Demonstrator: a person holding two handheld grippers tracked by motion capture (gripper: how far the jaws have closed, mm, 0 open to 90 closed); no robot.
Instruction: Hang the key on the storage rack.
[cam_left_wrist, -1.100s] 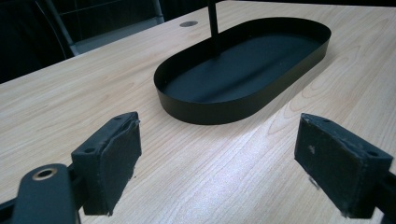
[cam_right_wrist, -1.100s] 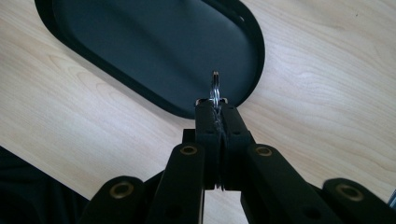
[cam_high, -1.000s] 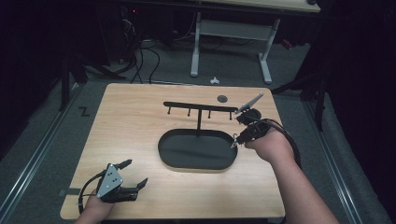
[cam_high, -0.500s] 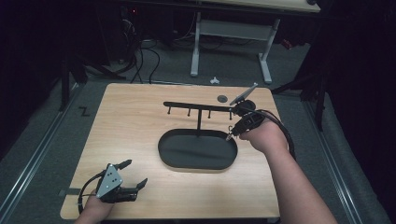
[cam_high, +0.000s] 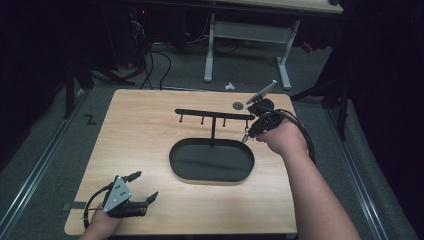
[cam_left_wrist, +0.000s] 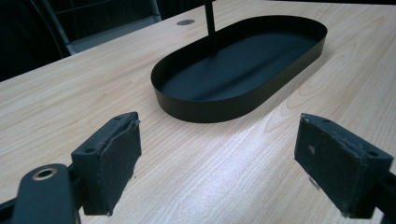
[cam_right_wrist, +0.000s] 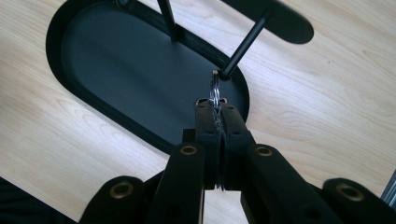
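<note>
Right gripper (cam_right_wrist: 217, 109) had its jaws clamped on a thin metal ring (cam_right_wrist: 214, 88) above the tray's (cam_high: 175, 155) right end, needing edge-on alignment with the rack's (cam_high: 214, 115) peg; left gripper (cam_high: 142, 187) sat open near the table's (cam_high: 140, 125) front-left corner.

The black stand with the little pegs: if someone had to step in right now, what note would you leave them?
Right gripper: jaws shut on a thin metal ring, held edge-on beside the right end of the stand's bar, close to one of its pegs.
Left gripper: jaws open, holding nothing, low over the near left part of the table.
Stand: upright in its black oval tray, mid-table; nothing hangs on the pegs that can be seen.
Done: ring picked up and brought to the stand.
Left: probably slip the ring over a peg, open the jaws, and draw the hand away.
</note>
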